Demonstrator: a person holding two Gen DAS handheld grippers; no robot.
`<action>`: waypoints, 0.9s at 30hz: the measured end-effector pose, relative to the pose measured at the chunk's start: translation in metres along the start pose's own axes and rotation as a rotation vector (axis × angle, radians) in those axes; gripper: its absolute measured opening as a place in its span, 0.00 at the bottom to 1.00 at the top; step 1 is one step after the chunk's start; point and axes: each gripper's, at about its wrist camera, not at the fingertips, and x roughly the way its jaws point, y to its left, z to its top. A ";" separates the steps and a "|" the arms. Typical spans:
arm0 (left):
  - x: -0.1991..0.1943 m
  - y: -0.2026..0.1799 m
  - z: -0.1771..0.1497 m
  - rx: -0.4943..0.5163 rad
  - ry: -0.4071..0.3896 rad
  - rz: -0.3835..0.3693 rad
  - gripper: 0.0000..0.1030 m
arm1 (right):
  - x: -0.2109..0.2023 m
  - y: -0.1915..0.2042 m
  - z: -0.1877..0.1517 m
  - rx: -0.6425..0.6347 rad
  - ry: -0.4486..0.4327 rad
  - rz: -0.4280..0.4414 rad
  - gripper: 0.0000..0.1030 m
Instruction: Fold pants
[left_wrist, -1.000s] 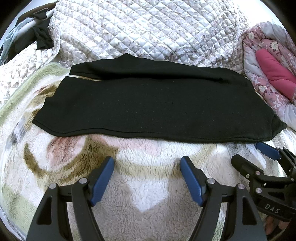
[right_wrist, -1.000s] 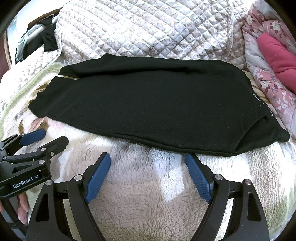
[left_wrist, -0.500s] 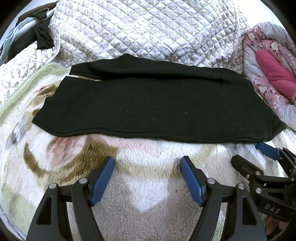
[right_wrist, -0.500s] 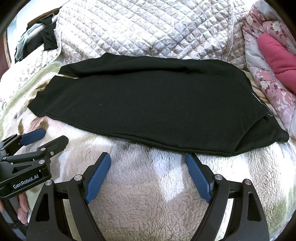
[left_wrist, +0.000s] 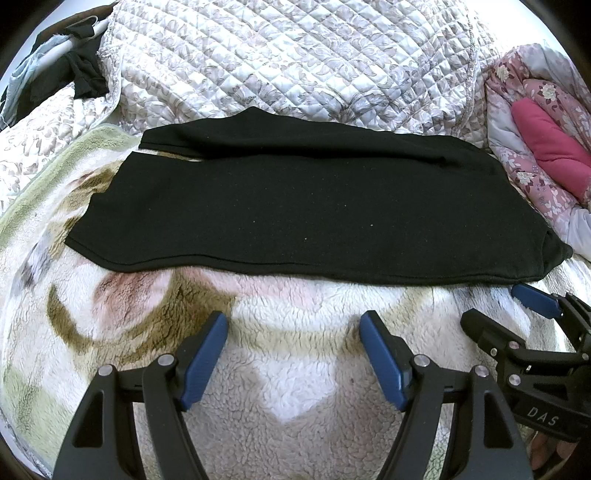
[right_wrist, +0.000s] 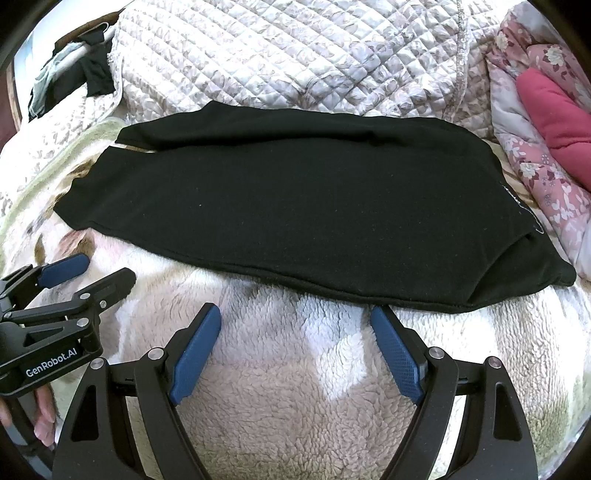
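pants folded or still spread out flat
Folded once lengthwise: the pants lie flat on the blanket with one leg stacked on the other, the lower leg's edge showing along the far side. No crosswise fold yet.

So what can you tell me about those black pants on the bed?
The black pants look soft and knitted, with tiny lint specks. They lie flat, stretched sideways across a fluffy patterned blanket, legs pointing left, one leg over the other and the far one peeking out behind. The wider end is on the right, where thin white marks show. The back edge touches a quilted cover. Neither open gripper touches them.
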 end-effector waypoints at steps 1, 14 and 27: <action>0.000 0.000 0.000 0.000 0.000 0.000 0.74 | 0.000 0.000 0.000 0.000 0.000 0.000 0.81; 0.001 0.005 0.007 0.010 -0.004 0.005 0.75 | 0.002 0.000 0.000 0.002 -0.001 -0.005 0.81; 0.003 0.004 0.008 0.005 -0.019 -0.002 0.75 | 0.004 0.001 -0.002 0.007 0.006 -0.015 0.81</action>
